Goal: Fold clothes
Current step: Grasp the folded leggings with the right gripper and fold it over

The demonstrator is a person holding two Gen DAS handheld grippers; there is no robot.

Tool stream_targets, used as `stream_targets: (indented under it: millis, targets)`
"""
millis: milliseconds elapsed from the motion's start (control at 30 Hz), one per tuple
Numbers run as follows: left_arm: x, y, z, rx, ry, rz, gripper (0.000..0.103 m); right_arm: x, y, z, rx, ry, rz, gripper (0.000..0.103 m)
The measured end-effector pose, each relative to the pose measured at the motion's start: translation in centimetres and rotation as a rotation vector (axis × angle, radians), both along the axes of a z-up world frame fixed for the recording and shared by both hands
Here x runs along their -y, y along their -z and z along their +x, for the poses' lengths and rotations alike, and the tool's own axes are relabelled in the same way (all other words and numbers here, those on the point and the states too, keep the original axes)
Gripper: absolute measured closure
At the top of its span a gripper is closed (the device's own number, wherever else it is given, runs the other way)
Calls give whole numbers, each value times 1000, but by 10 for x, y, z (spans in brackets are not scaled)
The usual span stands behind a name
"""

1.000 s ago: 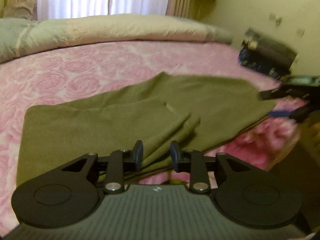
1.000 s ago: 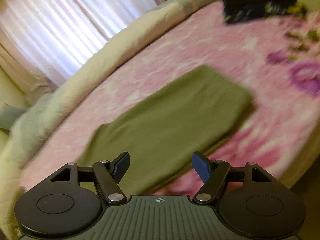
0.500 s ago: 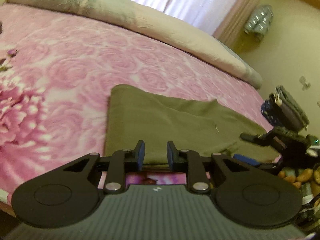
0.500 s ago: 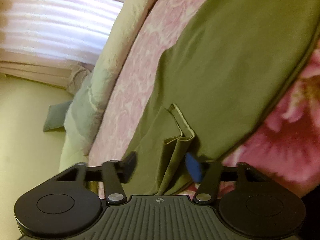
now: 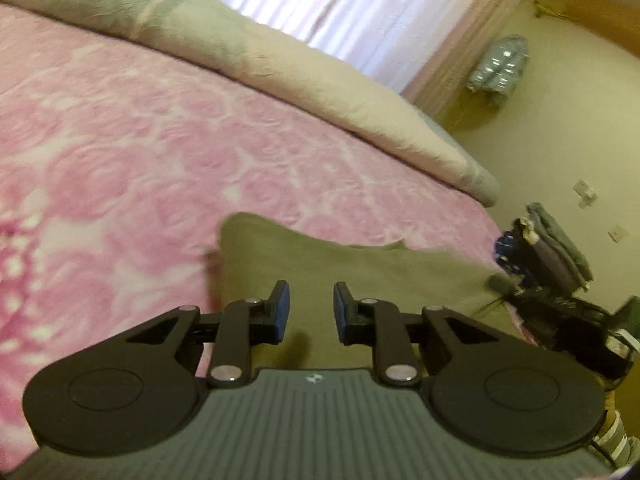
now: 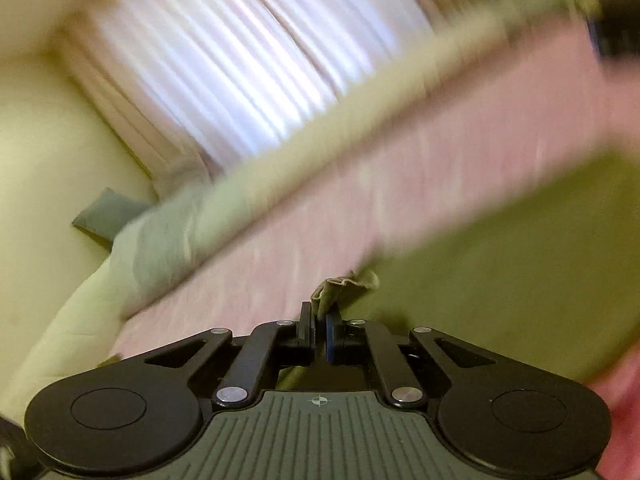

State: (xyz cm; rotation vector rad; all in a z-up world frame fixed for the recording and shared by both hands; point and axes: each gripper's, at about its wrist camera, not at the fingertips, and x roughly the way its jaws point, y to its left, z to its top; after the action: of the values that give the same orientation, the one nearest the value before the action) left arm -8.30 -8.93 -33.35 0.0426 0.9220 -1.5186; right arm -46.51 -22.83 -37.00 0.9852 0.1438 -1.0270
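Loads of bare pink bedspread (image 5: pixel 120 152) to my left, with the rolled duvet (image 5: pixel 320 80) along its far edge. My right gripper (image 6: pixel 319 332) is pinching a bunched corner of the olive garment (image 5: pixel 360 276) (blurry view). My left gripper (image 5: pixel 308 312) hangs over the cloth, jaws parted, holding nothing.

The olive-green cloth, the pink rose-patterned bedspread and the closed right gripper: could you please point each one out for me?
olive-green cloth (image 5: pixel 360 276): left wrist view, flat middle of the fabric.
pink rose-patterned bedspread (image 5: pixel 140 152): left wrist view, bare patch left of the cloth.
right gripper (image 6: pixel 320 338): right wrist view, between fingertips pinching the cloth's bunched edge.
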Motion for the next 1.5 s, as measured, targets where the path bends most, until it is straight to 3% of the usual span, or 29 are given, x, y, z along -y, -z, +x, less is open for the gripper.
stream_targets:
  millis: [167, 267, 367, 467, 633, 700, 800, 833, 900, 1133, 1267, 1400, 1500]
  targets:
    - [38, 16, -32, 16, 96, 51, 85, -6, -17, -50, -104, 106, -176, 100]
    - [55, 30, -51, 21, 124, 100, 85, 14, 22, -85, -88, 202, -15, 100]
    - [62, 34, -60, 48, 128, 113, 85, 16, 35, -99, -5, 211, 15, 100]
    - [68, 34, -62, 59, 127, 122, 85, 12, 17, -94, -50, 171, -70, 100]
    - [78, 29, -71, 71, 154, 118, 85, -3, -20, -100, -87, 197, -334, 100]
    - [84, 35, -79, 70, 175, 135, 85, 2, -10, -114, -106, 257, -288, 100]
    - [90, 44, -90, 68, 199, 155, 85, 17, 29, -140, -73, 319, -78, 100]
    - [91, 46, -92, 69, 201, 157, 85, 17, 34, -145, -59, 329, -55, 100]
    - [93, 47, -94, 70, 197, 162, 85, 11, 33, -147, -43, 333, -75, 100]
    - [92, 48, -90, 72, 189, 172, 88, 13, 16, -138, -122, 346, -156, 100]
    - [93, 51, -92, 89, 192, 173, 88, 10, 27, -140, -127, 388, -125, 100]
    - [94, 48, -92, 95, 190, 172, 88, 5, 16, -134, -242, 451, -201, 100]
    - [94, 50, -92, 96, 191, 172, 88, 12, 19, -147, -218, 463, -161, 100]
